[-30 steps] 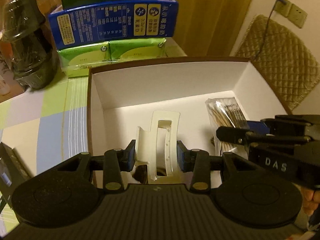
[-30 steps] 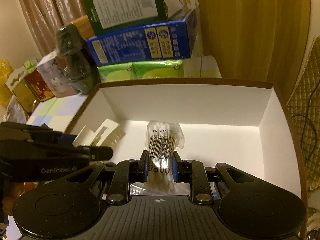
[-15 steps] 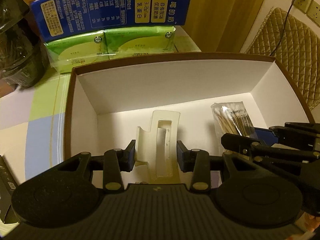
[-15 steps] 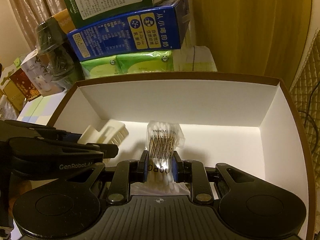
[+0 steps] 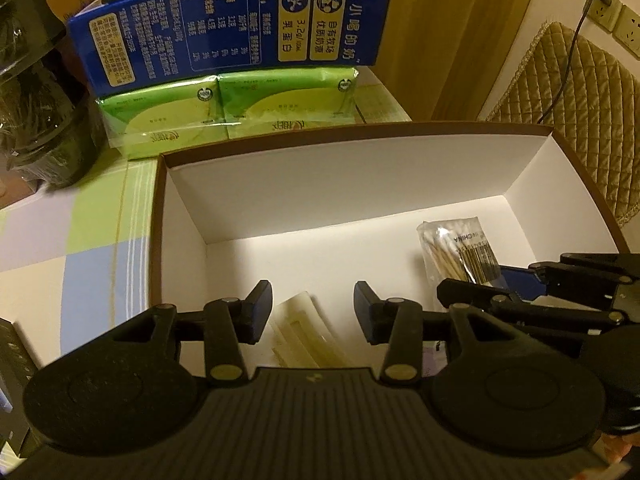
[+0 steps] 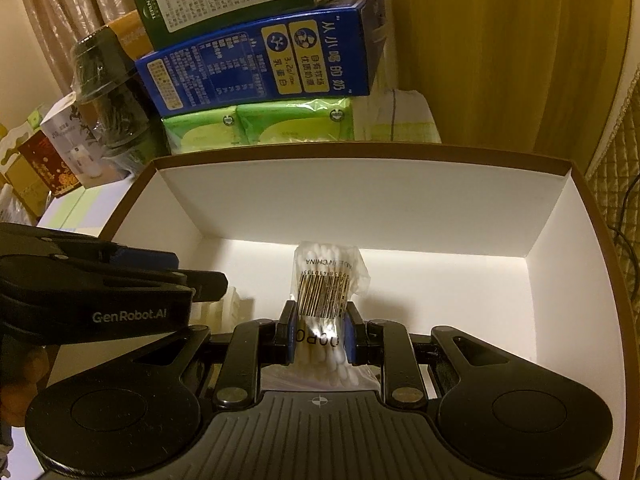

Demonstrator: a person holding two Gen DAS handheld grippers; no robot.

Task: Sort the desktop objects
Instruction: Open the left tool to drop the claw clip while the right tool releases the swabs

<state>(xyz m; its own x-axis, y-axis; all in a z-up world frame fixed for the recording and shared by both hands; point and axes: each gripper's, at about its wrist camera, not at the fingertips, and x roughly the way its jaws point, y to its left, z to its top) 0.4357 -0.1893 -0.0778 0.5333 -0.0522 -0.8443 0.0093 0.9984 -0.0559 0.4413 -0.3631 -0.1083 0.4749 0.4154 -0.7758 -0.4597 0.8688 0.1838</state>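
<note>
Hair clip [image 5: 308, 336] dropped from opening left gripper [image 5: 313, 307] into box [image 5: 360, 184].

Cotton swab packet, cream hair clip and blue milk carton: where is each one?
Cotton swab packet [image 6: 322, 294]: right wrist view, on its barcode label.
Cream hair clip [image 5: 304, 336]: left wrist view, on its flat middle.
Blue milk carton [image 5: 224, 32]: left wrist view, on its printed side.

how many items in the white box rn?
2. Cream hair clip lies on the floor of the box, between the opening jaws of the left gripper, untouched. Cotton swab pack sits clamped in the right gripper. Gripper bodies may hide more.
</note>
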